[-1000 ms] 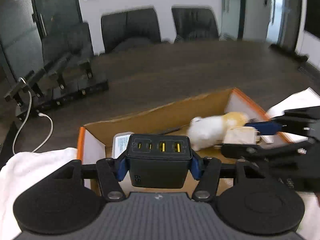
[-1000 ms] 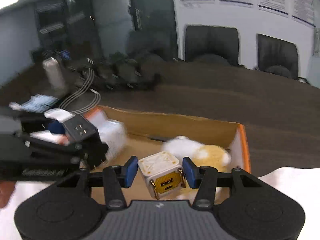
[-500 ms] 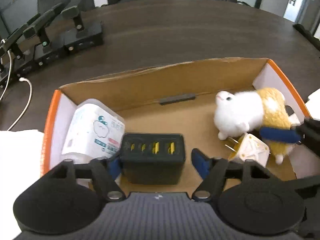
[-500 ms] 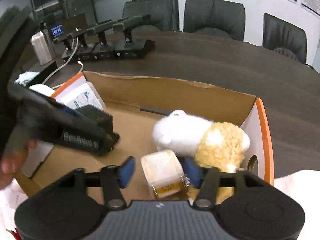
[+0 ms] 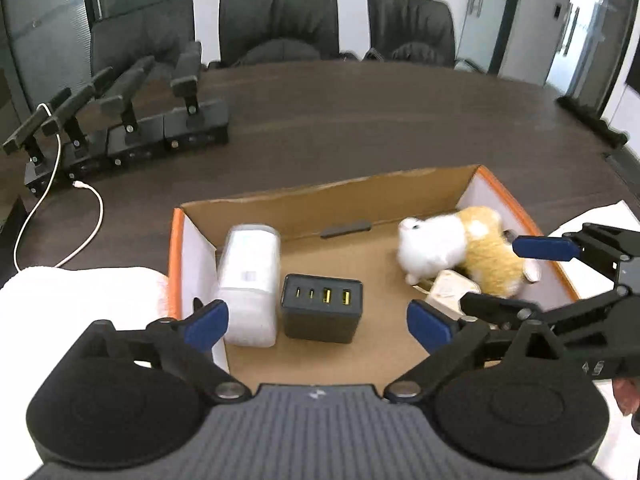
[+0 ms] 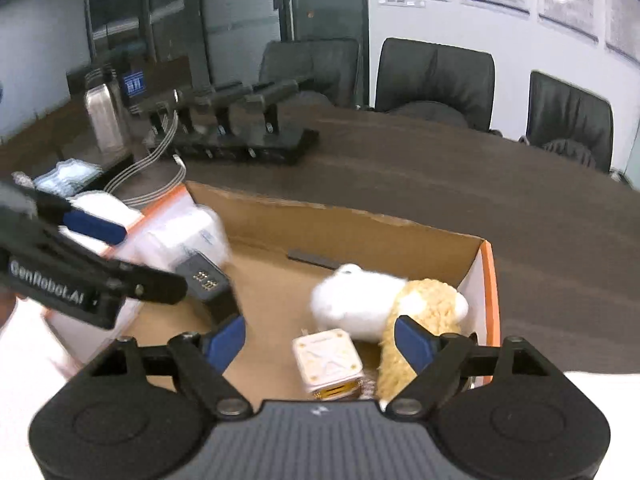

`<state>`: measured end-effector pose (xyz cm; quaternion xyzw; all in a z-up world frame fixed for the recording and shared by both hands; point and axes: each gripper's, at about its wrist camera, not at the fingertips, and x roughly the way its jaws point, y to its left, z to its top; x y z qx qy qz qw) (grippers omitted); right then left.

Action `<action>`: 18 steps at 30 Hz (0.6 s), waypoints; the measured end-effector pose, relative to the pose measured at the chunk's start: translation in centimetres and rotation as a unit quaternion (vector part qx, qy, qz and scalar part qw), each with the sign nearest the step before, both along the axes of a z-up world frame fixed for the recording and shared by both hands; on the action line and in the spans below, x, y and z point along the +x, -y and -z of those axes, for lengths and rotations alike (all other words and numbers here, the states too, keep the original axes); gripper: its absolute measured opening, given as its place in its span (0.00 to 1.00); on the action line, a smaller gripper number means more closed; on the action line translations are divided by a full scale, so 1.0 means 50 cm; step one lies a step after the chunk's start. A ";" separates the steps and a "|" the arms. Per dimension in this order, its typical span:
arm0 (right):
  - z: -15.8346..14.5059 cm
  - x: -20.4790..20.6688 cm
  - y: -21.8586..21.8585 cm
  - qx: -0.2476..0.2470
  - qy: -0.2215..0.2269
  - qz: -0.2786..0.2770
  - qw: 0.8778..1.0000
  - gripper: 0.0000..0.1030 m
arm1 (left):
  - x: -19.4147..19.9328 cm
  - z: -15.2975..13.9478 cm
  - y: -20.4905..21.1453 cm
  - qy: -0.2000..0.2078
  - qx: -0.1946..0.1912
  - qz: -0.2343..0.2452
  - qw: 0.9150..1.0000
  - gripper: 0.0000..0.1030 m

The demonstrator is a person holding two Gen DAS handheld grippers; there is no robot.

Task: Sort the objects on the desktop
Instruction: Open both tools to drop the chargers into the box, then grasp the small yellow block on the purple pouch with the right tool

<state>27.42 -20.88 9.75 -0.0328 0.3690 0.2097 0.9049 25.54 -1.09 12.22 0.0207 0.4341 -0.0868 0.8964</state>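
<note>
Cardboard, with orange-edged side walls, forms the open box (image 5: 340, 200) on the dark wooden table (image 5: 380, 120). On its floor sit a black multi-port charger (image 5: 320, 312) showing 4 ports, a white wrapped tissue pack (image 5: 250, 280) touching its left side, a white-and-tan plush toy (image 5: 460, 254) at the right end, and a white cube charger (image 6: 328, 362) just beside the plush. Both tongs are spread wide and grip nothing: the left gripper (image 5: 316, 320) hangs over the black charger, the right gripper (image 6: 320, 338) over the cube. White cloth (image 5: 80, 292) lies left of the box.
</note>
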 end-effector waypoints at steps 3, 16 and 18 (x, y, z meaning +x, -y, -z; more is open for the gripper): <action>-0.032 -0.023 0.027 0.018 -0.010 0.007 1.000 0.80 | -0.022 -0.018 -0.030 -0.002 -0.030 -0.012 0.999 0.97; -0.036 -0.230 0.079 0.052 0.034 0.000 0.998 0.80 | -0.262 0.015 -0.058 0.100 -0.023 -0.062 0.993 1.00; -0.027 -0.281 0.072 0.041 0.056 -0.011 0.998 0.80 | -0.312 0.031 -0.052 0.112 -0.030 -0.053 0.992 1.00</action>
